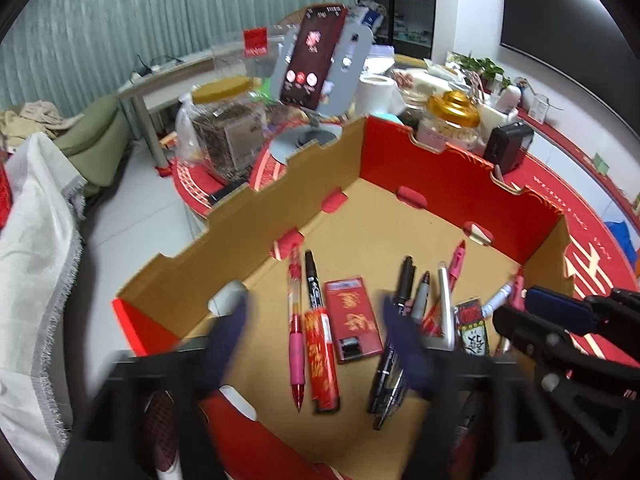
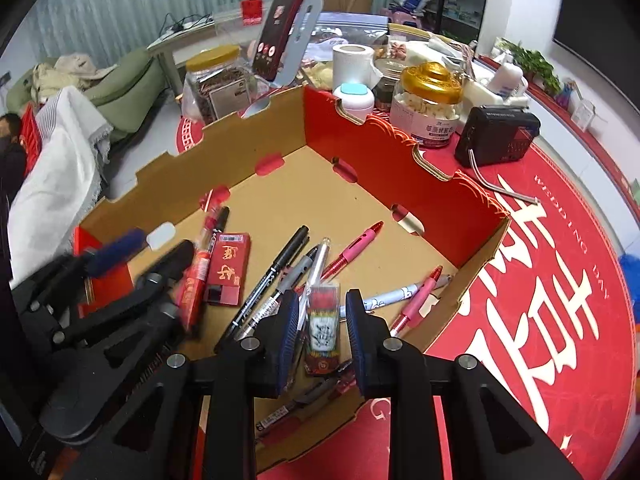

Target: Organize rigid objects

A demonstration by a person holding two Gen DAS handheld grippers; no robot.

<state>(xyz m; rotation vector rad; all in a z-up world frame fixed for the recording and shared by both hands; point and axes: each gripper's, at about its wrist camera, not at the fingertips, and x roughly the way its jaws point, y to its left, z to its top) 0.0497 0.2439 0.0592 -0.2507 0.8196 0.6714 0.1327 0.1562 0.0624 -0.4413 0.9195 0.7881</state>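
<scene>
A shallow cardboard box [image 1: 384, 152] [image 2: 384, 160] with red outer walls holds several pens, a red card box [image 1: 352, 320] [image 2: 229, 268], a red wrapped stick [image 1: 322, 360] and a small clear patterned packet [image 1: 472, 328] [image 2: 323, 328]. My left gripper [image 1: 316, 344] is open, its blurred blue-padded fingers over the box's near part, straddling the pink pen [image 1: 296, 328] and the red stick. My right gripper [image 2: 322, 340] is open, its pads on either side of the patterned packet, not touching it. It shows at the right in the left wrist view [image 1: 532, 316].
The box stands on a red round mat [image 2: 560, 280]. Behind it are a phone on a grey stand [image 1: 312, 60], jars [image 2: 428, 100] [image 1: 224, 128], a tissue roll [image 2: 352, 64] and a black radio [image 2: 496, 136]. A cloth-covered chair [image 1: 36, 248] stands left.
</scene>
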